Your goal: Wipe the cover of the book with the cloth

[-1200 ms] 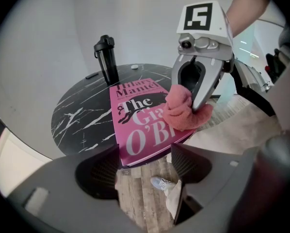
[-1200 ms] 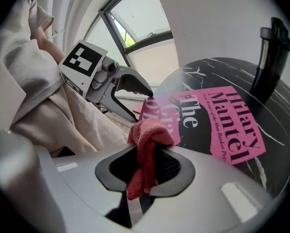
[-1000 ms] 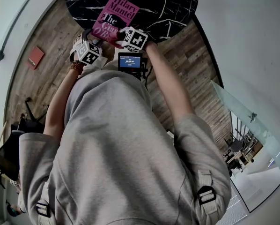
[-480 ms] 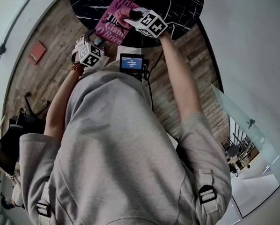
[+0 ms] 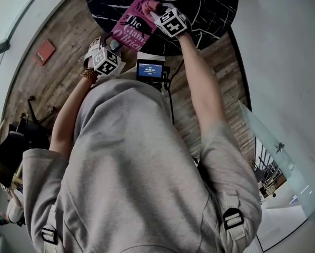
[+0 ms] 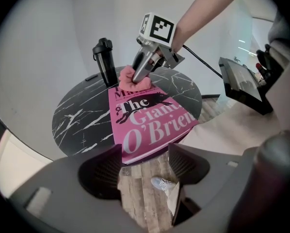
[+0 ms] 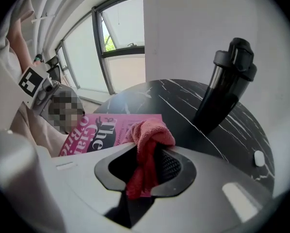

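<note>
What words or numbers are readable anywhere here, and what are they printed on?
"The Giant O'Brien": cover of the pink book, in large letters.
A line above it starting "M": mostly hidden under the pink cloth.
Small screen at the person's chest: lit, print too small to read.
Red item on the floor: print too small to read.
Marker cubes on the grippers: patterns only, no words.

Pink book point(image 6: 150, 125) on black table point(image 6: 77, 123), right gripper point(image 6: 136, 80) pressing cloth point(image 6: 127, 76)
</note>
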Available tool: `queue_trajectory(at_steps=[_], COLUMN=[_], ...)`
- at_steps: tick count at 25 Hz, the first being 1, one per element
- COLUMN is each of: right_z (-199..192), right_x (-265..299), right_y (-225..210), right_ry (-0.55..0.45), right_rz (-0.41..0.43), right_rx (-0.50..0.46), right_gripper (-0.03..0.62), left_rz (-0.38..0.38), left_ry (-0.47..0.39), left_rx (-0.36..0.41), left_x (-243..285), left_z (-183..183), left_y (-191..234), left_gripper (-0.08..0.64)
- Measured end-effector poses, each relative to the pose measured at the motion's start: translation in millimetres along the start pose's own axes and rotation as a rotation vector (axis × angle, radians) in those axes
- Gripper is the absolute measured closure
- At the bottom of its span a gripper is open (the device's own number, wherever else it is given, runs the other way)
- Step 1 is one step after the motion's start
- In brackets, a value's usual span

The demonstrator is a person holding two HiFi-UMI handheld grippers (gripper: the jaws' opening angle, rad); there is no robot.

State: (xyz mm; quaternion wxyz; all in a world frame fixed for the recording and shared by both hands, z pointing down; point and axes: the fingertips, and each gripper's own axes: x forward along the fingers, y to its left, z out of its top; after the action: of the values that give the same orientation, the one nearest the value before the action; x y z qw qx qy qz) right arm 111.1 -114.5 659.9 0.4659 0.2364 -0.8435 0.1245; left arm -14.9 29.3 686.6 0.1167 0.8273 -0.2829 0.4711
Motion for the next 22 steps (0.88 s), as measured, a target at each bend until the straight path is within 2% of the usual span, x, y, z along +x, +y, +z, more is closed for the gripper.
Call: queue_trajectory(at_steps=[3, 10, 22], right_z=[-3.1, -6.0, -6.9], right_x=[6.7, 10.7, 10.7], right_y=[4.5, 4.3, 8.9], right_ry=[0.042, 0.064, 0.049], right_rz=[0.016, 0.048, -0.003], right_rx=[0.001, 0.046, 0.11], right_gripper=[0.488, 0.489, 0.492], left_rz=[0.011, 0.018, 0.007], left_ry=[0.001, 0.006, -0.002], left_rx=[-0.01, -0.014, -0.005], left_x=[0.7, 2.3, 2.5], left_z=[0.6, 0.8, 1.0], left_y=[2.7, 3.4, 3.0], left_gripper=[0.265, 0.262, 0.261])
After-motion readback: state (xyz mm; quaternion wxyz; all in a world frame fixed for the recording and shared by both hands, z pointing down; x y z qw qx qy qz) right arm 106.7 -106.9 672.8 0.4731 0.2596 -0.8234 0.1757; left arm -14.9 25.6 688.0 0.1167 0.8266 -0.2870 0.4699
